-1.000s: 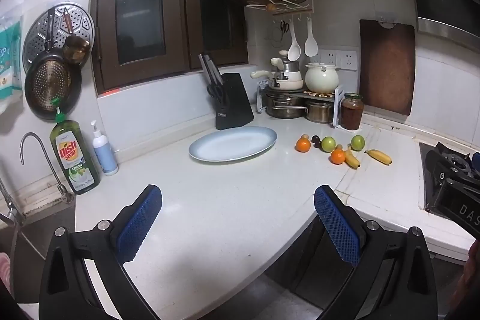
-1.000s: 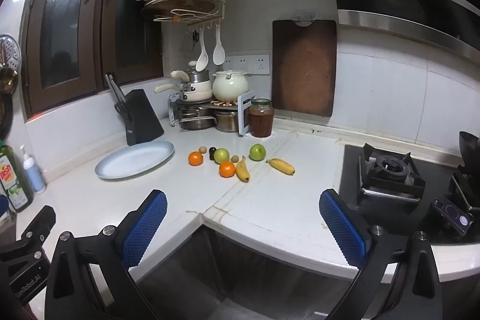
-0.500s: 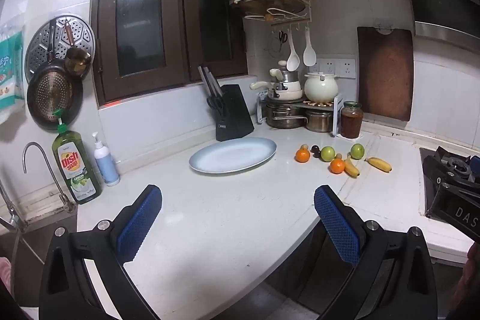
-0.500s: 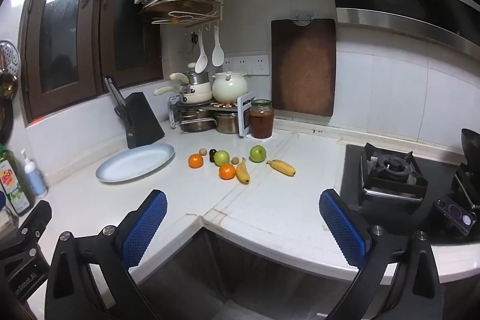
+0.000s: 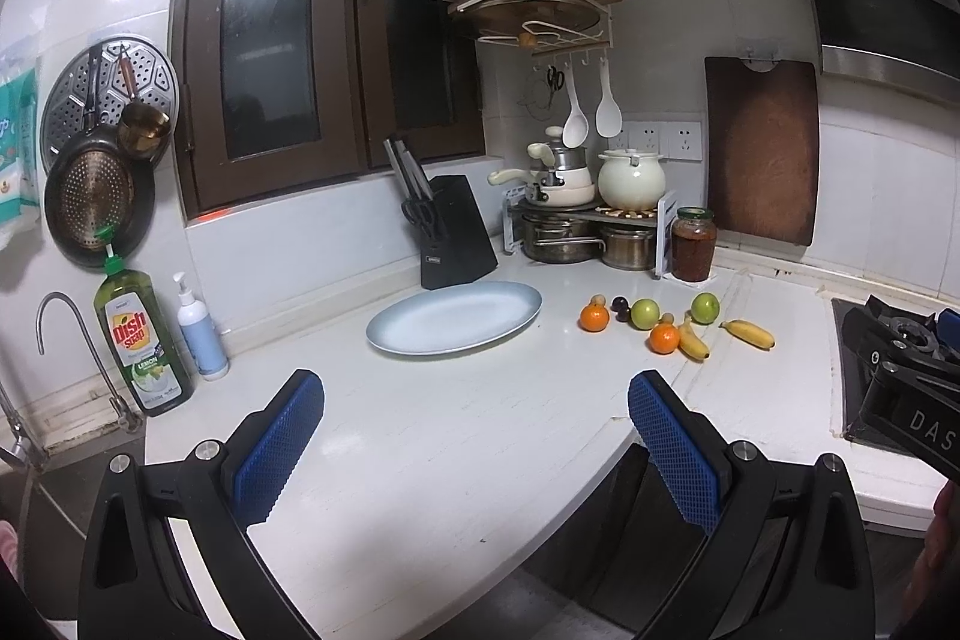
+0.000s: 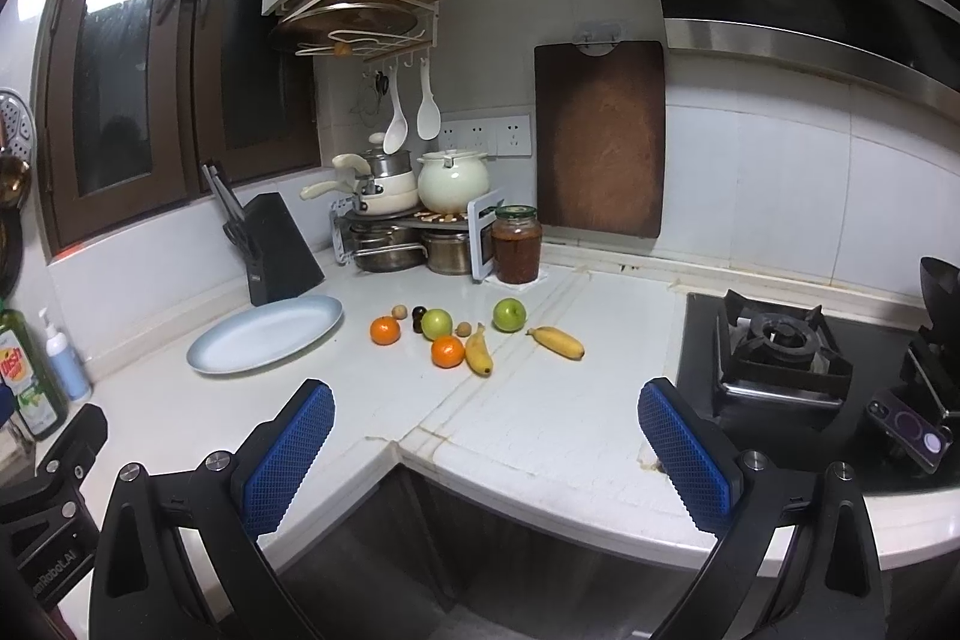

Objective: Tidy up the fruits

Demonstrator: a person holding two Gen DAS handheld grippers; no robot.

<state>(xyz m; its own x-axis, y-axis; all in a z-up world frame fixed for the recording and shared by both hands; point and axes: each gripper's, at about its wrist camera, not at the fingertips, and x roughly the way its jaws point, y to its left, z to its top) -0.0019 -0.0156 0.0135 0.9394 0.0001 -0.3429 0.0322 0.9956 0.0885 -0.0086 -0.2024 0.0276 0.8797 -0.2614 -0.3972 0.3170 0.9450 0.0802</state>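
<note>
An empty pale blue oval plate (image 5: 454,317) (image 6: 266,333) lies on the white counter. Right of it lie loose fruits: two oranges (image 5: 594,317) (image 6: 447,351), two green apples (image 5: 644,312) (image 6: 509,314), two bananas (image 5: 748,333) (image 6: 479,351), a dark plum (image 6: 419,312) and small brown fruits (image 6: 399,311). My left gripper (image 5: 474,451) is open and empty, well short of the plate. My right gripper (image 6: 486,451) is open too, over the counter's front corner, well short of the fruits.
A black knife block (image 5: 453,232), a pot rack (image 5: 579,226) and a jar (image 6: 516,244) stand at the back corner. A gas hob (image 6: 780,358) lies right, with a phone (image 6: 909,424). Dish soap (image 5: 141,334) and a tap (image 5: 72,346) stand left.
Both grippers have drifted slightly, so the plate and fruits sit a little lower and nearer in view. Both stay open and empty.
</note>
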